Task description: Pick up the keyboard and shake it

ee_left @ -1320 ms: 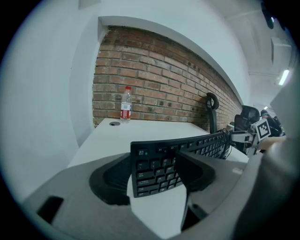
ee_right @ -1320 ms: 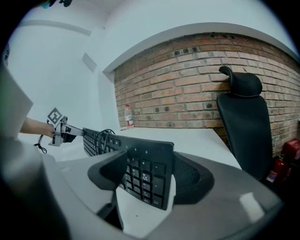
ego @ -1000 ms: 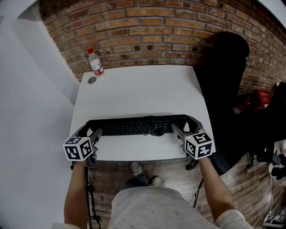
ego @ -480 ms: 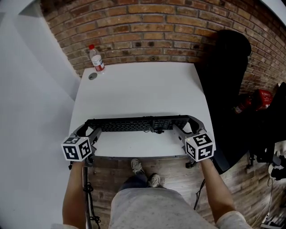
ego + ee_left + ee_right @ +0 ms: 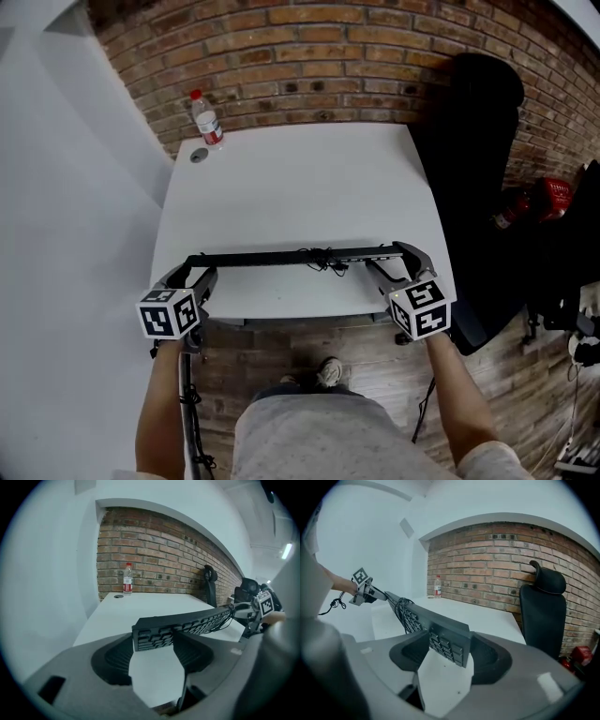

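A black keyboard [image 5: 281, 257] hangs above the front part of the white table [image 5: 300, 187], tipped so the head view sees it edge-on. My left gripper [image 5: 193, 272] grips its left end and my right gripper [image 5: 400, 257] its right end. In the left gripper view the keyboard's end [image 5: 154, 638] sits pinched between the two pads, keys facing the camera; these jaws are closing on it. The right gripper view shows the other end [image 5: 449, 648] clamped the same way, with a bundled black cable [image 5: 404, 612] on the keyboard.
A water bottle [image 5: 207, 120] and a small grey disc [image 5: 198, 156] stand at the table's far left corner by the brick wall. A black office chair [image 5: 478, 141] is at the right of the table, a red object [image 5: 553, 197] on the floor beyond it.
The keyboard has rolled from keys facing up to nearly edge-on and shifted slightly toward the table's front. Both grippers stayed on its ends.
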`<state>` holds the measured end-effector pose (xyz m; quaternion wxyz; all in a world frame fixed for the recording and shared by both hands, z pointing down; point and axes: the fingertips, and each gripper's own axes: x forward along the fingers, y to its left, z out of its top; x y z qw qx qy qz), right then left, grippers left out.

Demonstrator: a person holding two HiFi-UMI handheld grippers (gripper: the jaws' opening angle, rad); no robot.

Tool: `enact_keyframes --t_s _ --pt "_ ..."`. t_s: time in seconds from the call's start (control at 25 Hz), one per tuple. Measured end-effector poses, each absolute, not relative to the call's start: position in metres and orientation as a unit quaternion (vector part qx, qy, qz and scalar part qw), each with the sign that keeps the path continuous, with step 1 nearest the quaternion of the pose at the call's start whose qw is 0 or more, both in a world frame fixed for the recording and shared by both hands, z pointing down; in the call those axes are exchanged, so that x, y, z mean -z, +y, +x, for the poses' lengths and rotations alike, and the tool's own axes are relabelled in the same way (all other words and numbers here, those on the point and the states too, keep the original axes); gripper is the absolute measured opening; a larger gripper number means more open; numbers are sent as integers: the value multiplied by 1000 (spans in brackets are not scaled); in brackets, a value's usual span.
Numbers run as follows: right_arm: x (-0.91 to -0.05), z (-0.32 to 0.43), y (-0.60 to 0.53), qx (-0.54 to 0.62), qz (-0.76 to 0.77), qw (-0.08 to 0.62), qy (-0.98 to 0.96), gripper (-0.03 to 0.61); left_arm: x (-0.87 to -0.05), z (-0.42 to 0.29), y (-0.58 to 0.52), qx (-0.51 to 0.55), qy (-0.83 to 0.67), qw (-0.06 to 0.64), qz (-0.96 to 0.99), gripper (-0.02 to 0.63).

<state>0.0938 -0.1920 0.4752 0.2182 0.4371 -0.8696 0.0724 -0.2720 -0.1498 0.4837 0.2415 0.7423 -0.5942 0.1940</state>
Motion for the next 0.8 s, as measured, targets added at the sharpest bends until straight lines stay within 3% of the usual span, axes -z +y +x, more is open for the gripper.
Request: enact_keyframes --t_s 0.8 --pt "-503 99 -139 -106 479 295 -820 285 -513 -271 -103 -224 -564 256 753 258"
